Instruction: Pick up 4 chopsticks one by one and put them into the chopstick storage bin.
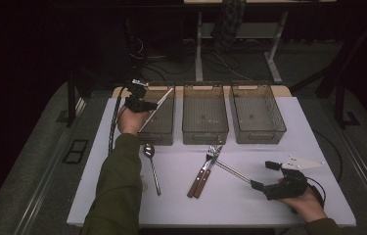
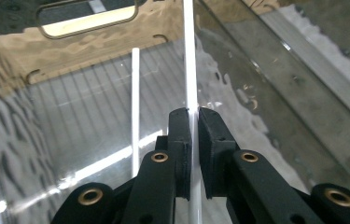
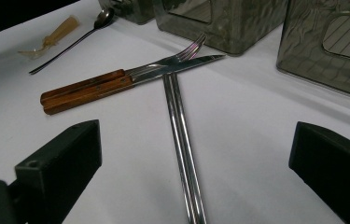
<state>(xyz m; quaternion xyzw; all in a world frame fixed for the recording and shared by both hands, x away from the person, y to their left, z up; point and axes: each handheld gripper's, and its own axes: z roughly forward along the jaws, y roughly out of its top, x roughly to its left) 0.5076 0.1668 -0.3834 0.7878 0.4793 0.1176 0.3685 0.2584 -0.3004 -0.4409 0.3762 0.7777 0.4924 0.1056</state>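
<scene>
High view: the left gripper [image 1: 148,101] is held at the left-hand transparent smoked plastic bin [image 1: 165,131], over its near left part. Its jaws are clamped on a thin white chopstick [image 1: 159,106], which slants from the jaws up toward the bin's far right corner. Two more bins of the same kind, the middle bin [image 1: 204,133] and the right-hand bin [image 1: 259,134], stand beside it in a row on the white table [image 1: 249,205]. The right gripper [image 1: 263,175] rests low near the table's near right corner, jaws wide apart and holding nothing. A pair of metal chopsticks [image 1: 232,171] lies between these jaws and runs toward a wooden-handled fork and knife [image 1: 204,171] at mid-table. A metal spoon [image 1: 151,166] lies to the left, close to the left sleeve.

Left gripper view: both black pads are pressed against the thin white chopstick [image 2: 190,60], which runs straight up from the narrow gap. A second white chopstick [image 2: 135,112] lies apart to the left, inside the bin, on its ribbed floor [image 2: 70,116].

Right gripper view: the two pads stand far apart at the lower corners. The metal chopsticks [image 3: 182,140] lie on the table between them, touching neither pad; the far ends pass under the wooden-handled fork and knife [image 3: 116,81]. The spoon [image 3: 77,39] lies beyond.
</scene>
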